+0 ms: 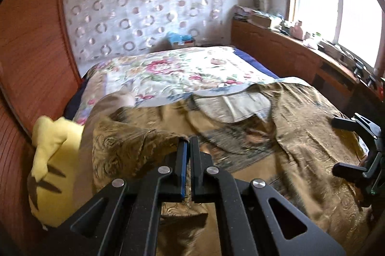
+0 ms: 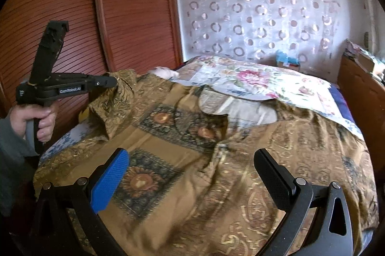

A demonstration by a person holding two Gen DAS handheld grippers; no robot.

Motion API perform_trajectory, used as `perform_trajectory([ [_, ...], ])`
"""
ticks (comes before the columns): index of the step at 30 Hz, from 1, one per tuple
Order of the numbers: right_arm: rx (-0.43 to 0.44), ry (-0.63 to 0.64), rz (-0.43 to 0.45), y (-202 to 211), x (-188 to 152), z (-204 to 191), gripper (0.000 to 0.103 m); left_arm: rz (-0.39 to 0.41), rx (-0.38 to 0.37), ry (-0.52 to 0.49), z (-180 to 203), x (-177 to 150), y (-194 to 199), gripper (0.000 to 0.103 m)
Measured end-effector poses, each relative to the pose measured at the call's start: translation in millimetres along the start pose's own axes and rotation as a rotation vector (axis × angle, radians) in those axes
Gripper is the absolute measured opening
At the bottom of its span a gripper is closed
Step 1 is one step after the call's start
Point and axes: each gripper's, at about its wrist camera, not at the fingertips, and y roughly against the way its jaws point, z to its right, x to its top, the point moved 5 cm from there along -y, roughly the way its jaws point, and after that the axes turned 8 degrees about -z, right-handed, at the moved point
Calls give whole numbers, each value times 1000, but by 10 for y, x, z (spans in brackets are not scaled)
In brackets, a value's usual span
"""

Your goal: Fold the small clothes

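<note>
Left hand-held gripper (image 1: 187, 143) clamped on brown patterned shirt (image 2: 192, 174) sleeve edge, lifted off bed (image 1: 168, 71); right hand-held gripper (image 2: 192, 174) wide open, empty, above shirt

Daylit bedroom through two fisheye lenses, bright at one side and soft with motion blur.

Daylight is pouring in from the window (image 1: 336, 8), which is glaring to near white in the left wrist view and washing out the cluttered sill beneath it. The floral bedspread (image 1: 168, 73) is catching that light, while the wooden wardrobe doors (image 2: 134, 15) are sitting in dimmer, warmer tones. The golden patterned garment (image 2: 216, 171) is smearing with blur in both views. Straight lines are bowing towards the edges, and dark vignetting is closing off the corners.
</note>
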Motion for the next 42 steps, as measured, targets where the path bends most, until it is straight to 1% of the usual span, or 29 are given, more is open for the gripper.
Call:
perform_trajectory([
  [5, -13, -21, -1, -2, -27, 60, 103, 3, -50, 14, 158, 40, 66, 4],
  [7, -18, -24, -3, 4, -28, 88, 103, 9, -60, 4, 209, 31, 124, 10],
  [9, -23, -27, -5, -14, -29, 94, 103, 15, -71, -5, 254, 12, 208, 30],
  [10, -25, -28, -5, -28, -11, 100, 103, 22, -75, -7, 258, 2, 249, 34],
  [11, -25, -27, -5, -15, -8, 106, 103, 31, -88, -9, 269, -16, 314, 43],
  [13, -26, -25, -5, -22, 9, 133, 103, 39, -103, -12, 285, -38, 404, 49],
  [15, -30, -21, -5, -42, 26, 120, 103, 44, -101, -15, 290, -77, 486, 64],
  [17, -32, -17, -6, -39, 37, 120, 103, 47, -102, -12, 274, -133, 552, 72],
  [20, -32, -9, -5, -24, 64, 117, 103, 40, -113, 8, 245, -248, 584, 72],
  [22, -33, -4, -3, -18, 75, 103, 103, 7, -138, 27, 227, -367, 526, 73],
  [26, -35, 7, -2, -18, 111, 87, 103, -69, -133, 45, 183, -615, 282, 73],
  [29, -33, 12, 3, 0, 128, 59, 103, -86, -130, 67, 150, -740, 213, 73],
  [32, -28, 17, 1, -9, 135, 39, 103, -78, -119, 93, 78, -853, 241, 73],
  [34, -22, 29, -4, -32, 147, 3, 103, -62, -90, 116, 4, -925, 302, 73],
  [36, -5, 47, -8, -62, 183, -59, 103, -49, -76, 139, -81, -986, 370, 73],
  [39, 37, 88, -14, -132, 259, -202, 99, -27, -41, 177, -262, -1087, 506, 73],
  [41, 73, 117, -22, -214, 328, -323, 90, -15, -10, 195, -384, -1136, 582, 73],
  [42, 95, 135, -29, -271, 365, -399, 88, -8, 3, 202, -444, -1151, 611, 73],
])
